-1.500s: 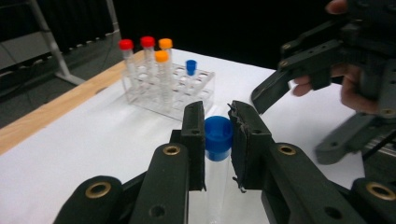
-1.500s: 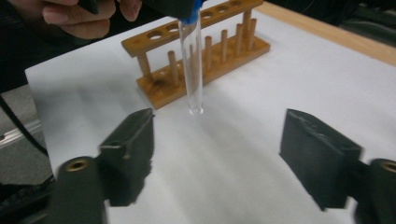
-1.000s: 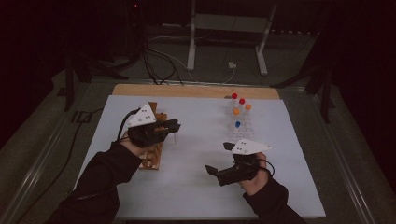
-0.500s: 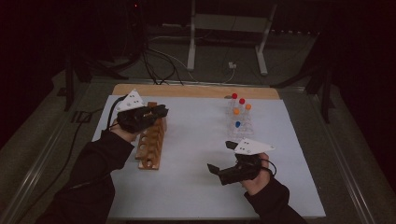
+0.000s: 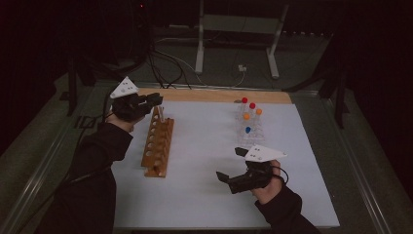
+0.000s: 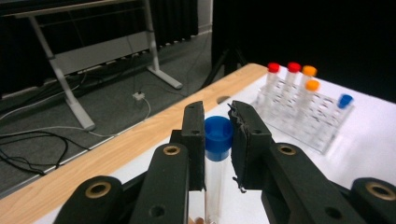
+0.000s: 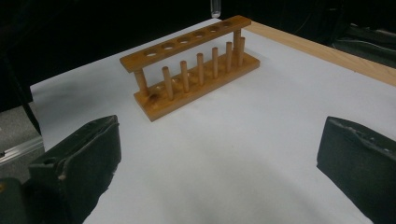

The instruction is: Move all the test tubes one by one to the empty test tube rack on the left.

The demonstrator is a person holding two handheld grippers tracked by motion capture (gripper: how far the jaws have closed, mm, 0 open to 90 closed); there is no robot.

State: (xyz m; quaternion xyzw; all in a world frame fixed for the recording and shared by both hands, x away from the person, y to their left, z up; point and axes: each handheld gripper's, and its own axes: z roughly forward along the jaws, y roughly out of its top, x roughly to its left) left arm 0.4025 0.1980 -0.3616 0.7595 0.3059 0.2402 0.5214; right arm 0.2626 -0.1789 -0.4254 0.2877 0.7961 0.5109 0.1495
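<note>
My left gripper [image 5: 152,101] is shut on a clear test tube with a blue cap [image 6: 218,136], held upright by its top. The tube [image 5: 160,113] hangs over the far end of a wooden tube rack [image 5: 158,142], and its rounded bottom [image 7: 215,7] sits just above the rack's [image 7: 191,70] last hole. A clear plastic rack [image 5: 249,125] at the far right of the mat holds several tubes with red, orange and blue caps [image 6: 303,105]. My right gripper [image 5: 231,164] stands open near the mat's front, jaws wide apart [image 7: 219,154], nothing between them.
A white mat [image 5: 209,170] covers the table, with a wooden strip [image 5: 209,95] along its far edge. Beyond the table stand a metal frame [image 5: 236,29] and loose cables on the floor [image 5: 165,58].
My left gripper has carried the tube away from me, from beside the rack's middle to over its far end. The right gripper has hardly moved.
</note>
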